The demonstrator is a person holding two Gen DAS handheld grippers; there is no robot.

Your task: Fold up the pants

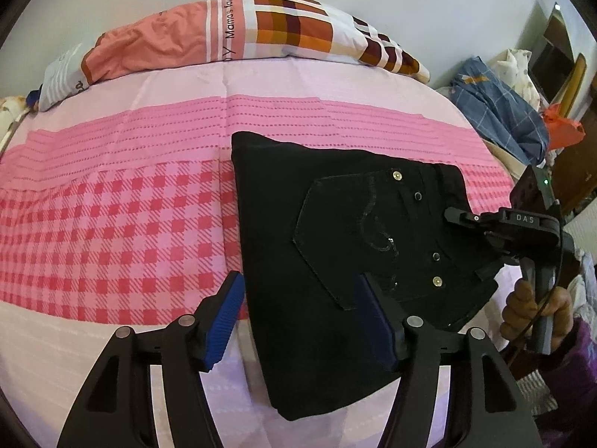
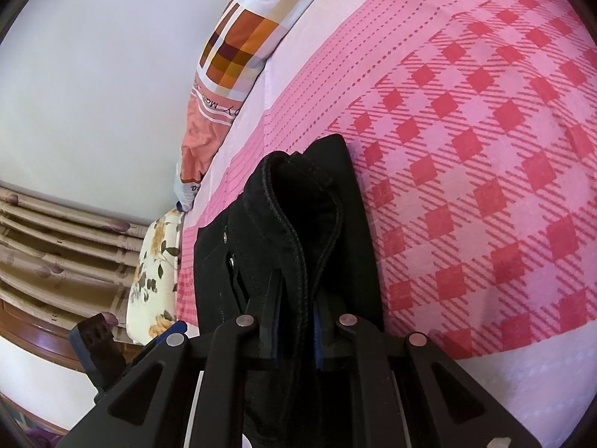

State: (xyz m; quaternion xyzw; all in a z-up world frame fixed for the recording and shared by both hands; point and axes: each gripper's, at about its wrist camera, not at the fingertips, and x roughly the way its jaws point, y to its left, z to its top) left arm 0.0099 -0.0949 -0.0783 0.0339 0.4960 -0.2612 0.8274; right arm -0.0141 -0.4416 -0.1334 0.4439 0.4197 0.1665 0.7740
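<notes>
Pants (image 1: 321, 246) lengthwise up the bed, waistband in clamped right hand-held gripper (image 2: 296, 330).

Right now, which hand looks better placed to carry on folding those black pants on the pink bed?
Probably the right. Its tool is shut on the black denim pants at the waistband edge, ready to lift it over. The left tool is open astride the near side, gripping nothing.
</notes>
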